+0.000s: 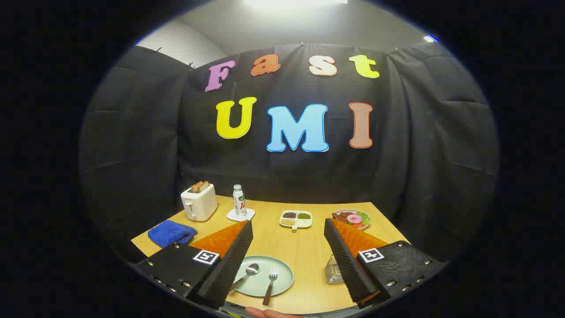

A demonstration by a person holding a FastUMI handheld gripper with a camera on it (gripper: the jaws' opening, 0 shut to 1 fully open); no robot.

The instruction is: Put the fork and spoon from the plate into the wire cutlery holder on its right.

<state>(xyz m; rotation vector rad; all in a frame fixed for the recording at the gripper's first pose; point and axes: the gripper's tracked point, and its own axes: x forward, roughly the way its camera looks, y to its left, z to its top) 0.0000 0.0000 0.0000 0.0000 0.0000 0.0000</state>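
The tongs hang above the near part of the wooden tabletop with their 2 fingers spread wide apart and nothing between the pads. Below the gap between the fingers sits the pale green plate, which serves as the landmark here. On the plate lie the spoon and the fork, side by side, bowl and tines pointing away toward the booth wall; the spoon lies on the plate's left part, close by the left finger, and the fork lies near the plate's middle. The wire cutlery holder stands on the tabletop just to the right of the plate, partly hidden behind the right finger. Beyond the plate is a small divided dish. Beyond and to the plate's right is a plate of food. Beyond and to its left are a bottle, a toaster and a blue cloth.
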